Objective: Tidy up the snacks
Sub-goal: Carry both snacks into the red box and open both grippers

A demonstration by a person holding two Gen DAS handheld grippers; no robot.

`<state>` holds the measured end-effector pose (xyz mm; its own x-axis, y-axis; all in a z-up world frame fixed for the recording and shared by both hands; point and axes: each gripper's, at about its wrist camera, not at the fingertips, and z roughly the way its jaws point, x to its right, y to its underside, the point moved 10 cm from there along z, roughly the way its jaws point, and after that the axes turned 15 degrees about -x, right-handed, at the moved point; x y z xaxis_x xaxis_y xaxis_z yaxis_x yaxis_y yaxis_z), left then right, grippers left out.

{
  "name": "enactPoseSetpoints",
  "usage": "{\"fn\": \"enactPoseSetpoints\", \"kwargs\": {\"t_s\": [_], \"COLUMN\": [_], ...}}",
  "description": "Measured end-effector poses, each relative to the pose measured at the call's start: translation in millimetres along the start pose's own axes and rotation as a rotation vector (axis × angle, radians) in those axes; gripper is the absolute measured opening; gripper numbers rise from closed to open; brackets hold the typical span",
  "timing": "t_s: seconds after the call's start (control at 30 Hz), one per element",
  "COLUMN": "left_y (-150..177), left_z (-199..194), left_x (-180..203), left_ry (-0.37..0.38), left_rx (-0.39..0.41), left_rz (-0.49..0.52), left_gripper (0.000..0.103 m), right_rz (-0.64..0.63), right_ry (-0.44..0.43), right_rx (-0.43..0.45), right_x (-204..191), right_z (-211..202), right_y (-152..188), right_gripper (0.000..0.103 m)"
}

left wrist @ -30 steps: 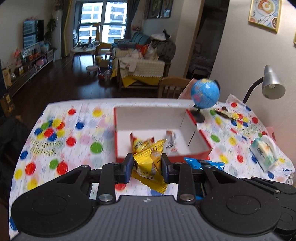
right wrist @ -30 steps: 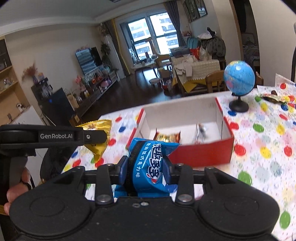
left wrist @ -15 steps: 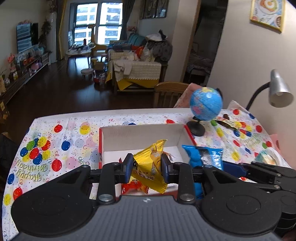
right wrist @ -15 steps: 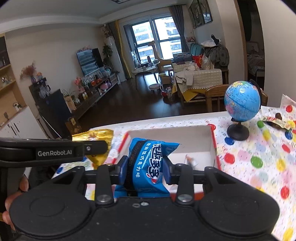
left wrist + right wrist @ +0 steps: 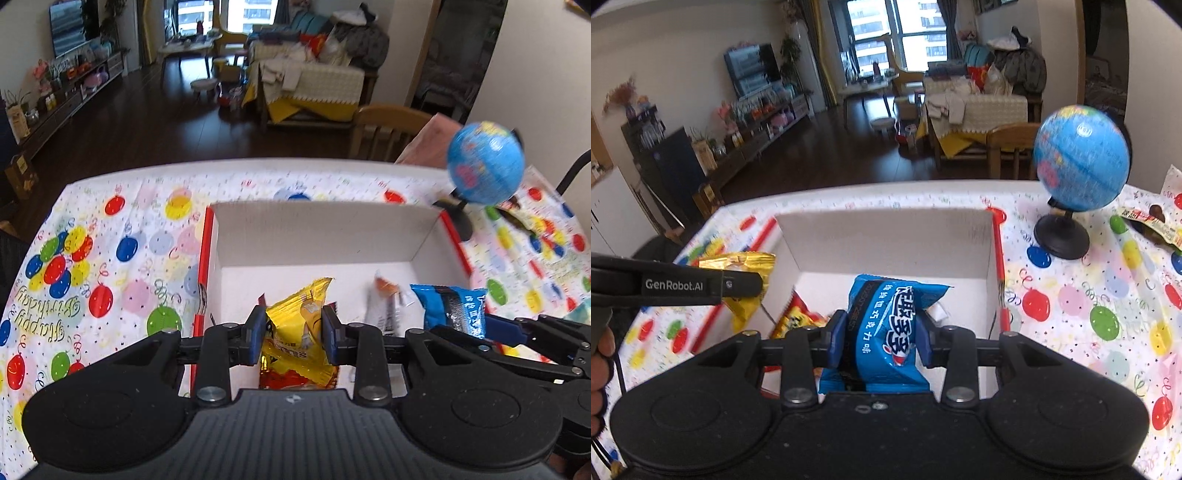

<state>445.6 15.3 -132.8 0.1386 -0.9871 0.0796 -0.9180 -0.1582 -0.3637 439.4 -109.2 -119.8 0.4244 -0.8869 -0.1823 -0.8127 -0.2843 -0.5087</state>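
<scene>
My left gripper (image 5: 293, 334) is shut on a yellow snack packet (image 5: 299, 325) and holds it over the near left part of the open red-and-white box (image 5: 321, 229). My right gripper (image 5: 879, 338) is shut on a blue snack packet (image 5: 890, 325), held over the same box (image 5: 886, 236); the blue packet also shows in the left wrist view (image 5: 450, 308). An orange-red packet (image 5: 798, 317) and a small silver-and-orange wrapper (image 5: 386, 299) lie on the box floor. The left gripper with the yellow packet (image 5: 746, 280) shows at the left of the right wrist view.
A blue globe on a black stand (image 5: 1078, 170) stands right of the box. A snack wrapper (image 5: 1148, 221) lies at the far right on the balloon-print tablecloth (image 5: 110, 258). A wooden chair (image 5: 388, 129) stands behind the table.
Both grippers have moved forward and tilted down over the box, each still holding its packet. The box now fills more of both views.
</scene>
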Motion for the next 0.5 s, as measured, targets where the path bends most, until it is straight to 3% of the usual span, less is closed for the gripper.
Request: {"fn": "enactPoseSetpoints", "kwargs": {"t_s": [0.5], "left_y": [11], "left_z": [57], "left_x": [-2], "left_ry": [-0.053], "left_rx": [-0.116], "left_rz": [0.012], "left_gripper": [0.031], "right_rz": [-0.021], "right_ry": [0.019], "right_rx": [-0.108], "right_x": [3], "right_z": [43], "right_y": [11], "right_gripper": [0.037]}}
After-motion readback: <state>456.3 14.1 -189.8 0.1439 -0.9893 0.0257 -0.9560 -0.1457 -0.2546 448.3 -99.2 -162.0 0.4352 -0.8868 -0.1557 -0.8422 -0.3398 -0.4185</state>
